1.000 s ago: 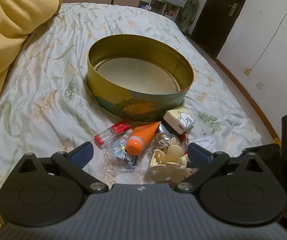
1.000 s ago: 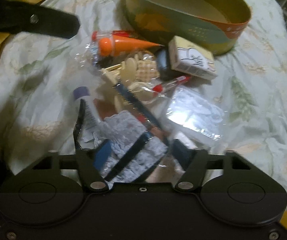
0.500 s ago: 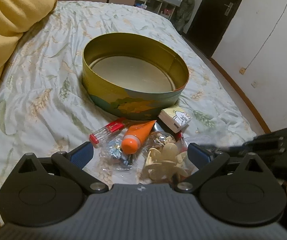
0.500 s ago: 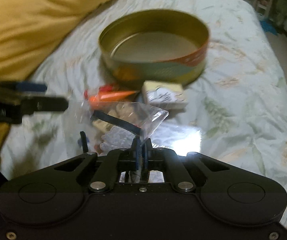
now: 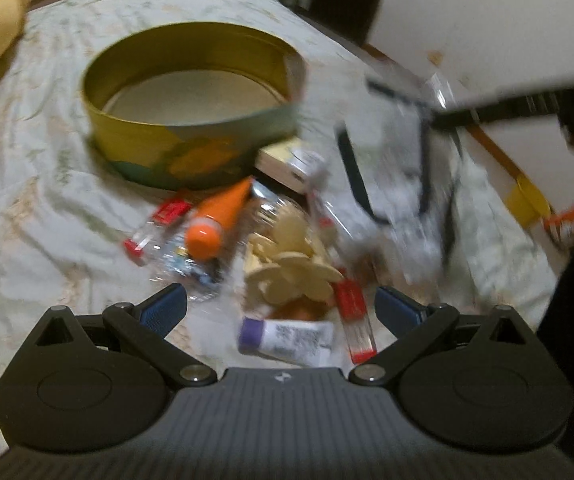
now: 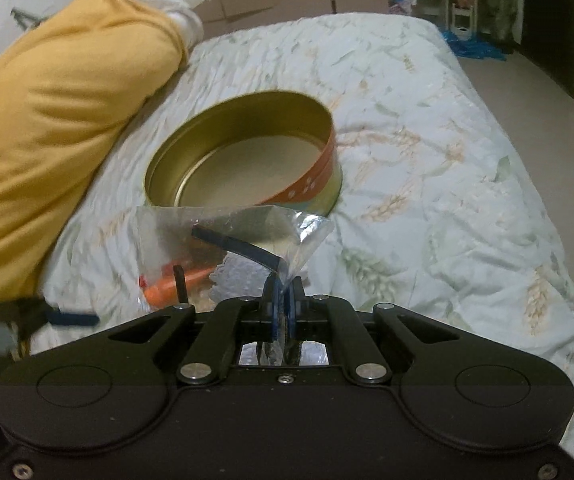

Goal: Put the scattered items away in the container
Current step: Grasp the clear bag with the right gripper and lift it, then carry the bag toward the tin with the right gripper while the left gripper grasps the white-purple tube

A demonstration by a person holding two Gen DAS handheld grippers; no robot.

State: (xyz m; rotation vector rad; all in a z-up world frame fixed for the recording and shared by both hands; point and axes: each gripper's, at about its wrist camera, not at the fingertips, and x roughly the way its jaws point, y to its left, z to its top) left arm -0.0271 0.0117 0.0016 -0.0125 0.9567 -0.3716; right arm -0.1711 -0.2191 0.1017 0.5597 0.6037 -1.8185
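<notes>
Crinkly clear bag (image 6: pixel 231 236) (lace inside) pinched by right hand-held gripper (image 6: pixel 283 312), round tin (image 6: pixel 247 156)

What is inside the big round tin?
Nothing yet. The round tin shows only its bare gold floor in both views. The clear bag hanging from the right gripper hides a little of the tin's near wall.

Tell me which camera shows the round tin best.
The right wrist view: the round tin is sharp, its rim and bare floor visible, only its near wall hidden by the held clear bag. The left wrist view shows it whole but blurred.
</notes>
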